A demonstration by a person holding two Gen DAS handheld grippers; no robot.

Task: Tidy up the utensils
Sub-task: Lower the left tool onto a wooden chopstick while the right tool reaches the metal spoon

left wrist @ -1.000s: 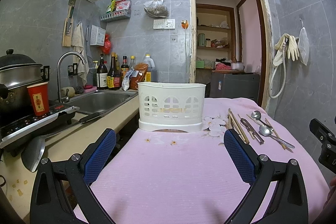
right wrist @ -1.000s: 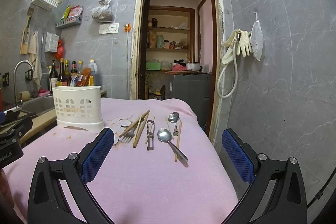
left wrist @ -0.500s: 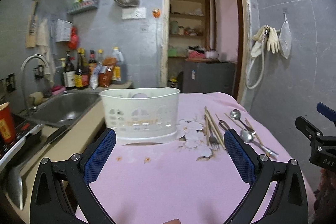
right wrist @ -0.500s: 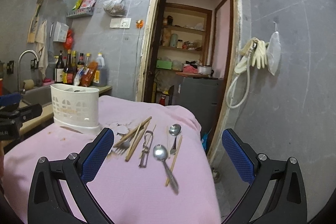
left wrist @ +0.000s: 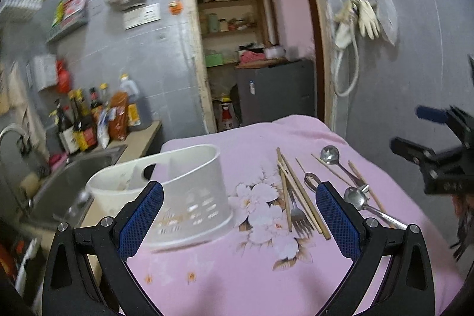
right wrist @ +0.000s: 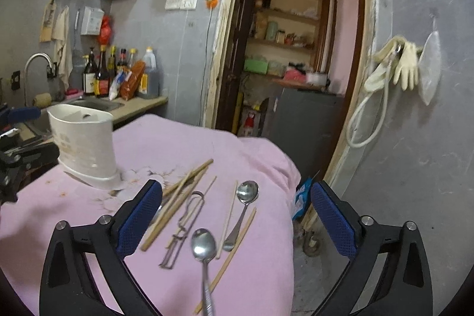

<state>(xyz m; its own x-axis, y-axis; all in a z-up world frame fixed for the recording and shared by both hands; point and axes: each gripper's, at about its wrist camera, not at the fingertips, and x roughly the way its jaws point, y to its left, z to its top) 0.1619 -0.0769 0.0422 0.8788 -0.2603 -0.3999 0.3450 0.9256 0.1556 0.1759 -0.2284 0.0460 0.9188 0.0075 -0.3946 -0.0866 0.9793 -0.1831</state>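
Both views have swung right since the earlier frames; holder (left wrist: 166, 197) now lower left, utensils central.
Left gripper (left wrist: 238, 215) spread, empty; right gripper (right wrist: 235, 219), jaws just closing slightly, still wide and empty above spoon (right wrist: 203, 248), likely lining up a pick.

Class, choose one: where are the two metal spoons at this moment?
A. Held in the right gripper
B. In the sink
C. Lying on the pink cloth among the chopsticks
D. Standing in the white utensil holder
C: both spoons lie flat on the pink cloth beside the chopsticks, outside the white utensil holder.
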